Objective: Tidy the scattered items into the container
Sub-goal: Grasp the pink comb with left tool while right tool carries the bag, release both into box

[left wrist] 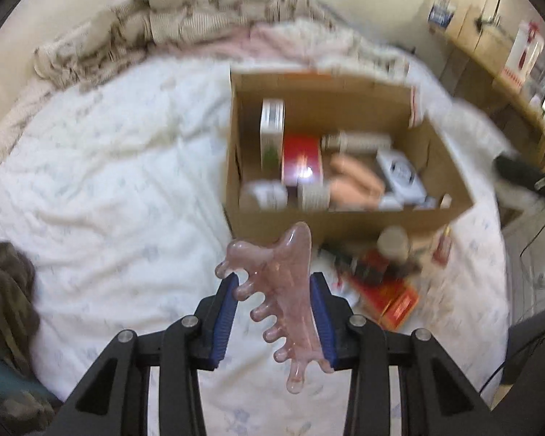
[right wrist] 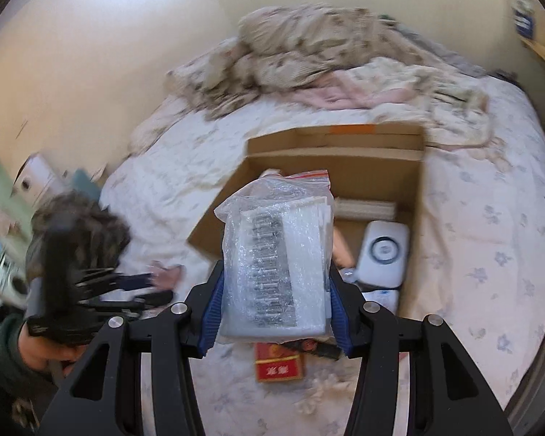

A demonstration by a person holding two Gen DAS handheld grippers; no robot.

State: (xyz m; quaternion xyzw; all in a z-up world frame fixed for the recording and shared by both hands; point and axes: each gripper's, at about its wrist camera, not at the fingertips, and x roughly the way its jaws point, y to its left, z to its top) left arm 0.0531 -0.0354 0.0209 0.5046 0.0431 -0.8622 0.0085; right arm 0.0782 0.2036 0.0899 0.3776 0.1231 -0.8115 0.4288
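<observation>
My left gripper [left wrist: 274, 279] is shut on a pink comb-shaped massage tool [left wrist: 287, 283], held above the white bedspread just in front of the cardboard box [left wrist: 345, 225]. The box holds several small boxes and bottles. My right gripper [right wrist: 276, 272] is shut on a clear plastic bag [right wrist: 276, 239] of bubble-wrapped items, hanging over the near edge of the cardboard box [right wrist: 345, 167]. The left gripper [right wrist: 101, 290] shows blurred at the left of the right wrist view, with the pink tool [right wrist: 167, 276] at its tip.
Loose items lie on the bed by the box's near wall: a red packet [left wrist: 392, 298], a white-lidded jar [left wrist: 392, 241], and a red packet [right wrist: 279, 367]. A crumpled blanket [left wrist: 200, 7] is heaped behind the box. A wooden desk [left wrist: 508, 72] stands at the right.
</observation>
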